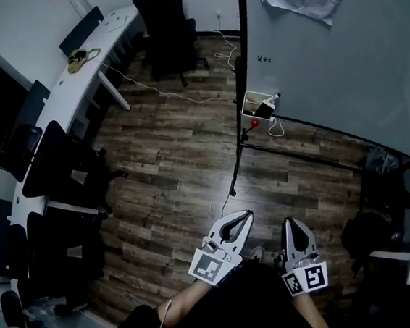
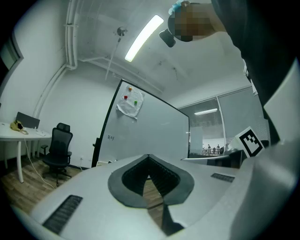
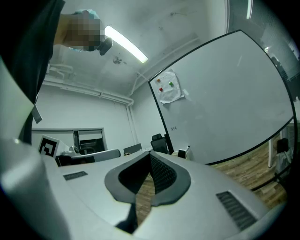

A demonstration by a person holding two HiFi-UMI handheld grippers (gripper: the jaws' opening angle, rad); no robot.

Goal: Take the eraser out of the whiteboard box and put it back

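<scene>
The eraser [image 1: 264, 110] looks to be the dark block sitting in the whiteboard box [image 1: 253, 99]. In the head view the box hangs at the left edge of the whiteboard [image 1: 332, 64], far off across the wood floor [image 1: 176, 157]. A marker [image 1: 273, 98] pokes up beside the eraser. The left gripper [image 1: 246, 216] and the right gripper [image 1: 290, 223] are low in the picture, close to the person's body and well apart from the box. Both point toward the board.

In the left gripper view the two jaws are pressed together at the tip, with nothing between them. Past them stands the whiteboard, and a black chair [image 2: 58, 143] is off to the left. I cannot pick out the box here.

In the right gripper view the jaws are pressed together too, and they are empty. Just over the jaw tip you can see the box, small and far away by the board, with the marker sticking up.

I think the job has not begun. The eraser is in its box and no gripper is near it. The next move would be to get close to the box, spread one gripper's jaws, slide them around the eraser and squeeze. The marker is right beside it, so the jaws should come in with care.
</scene>
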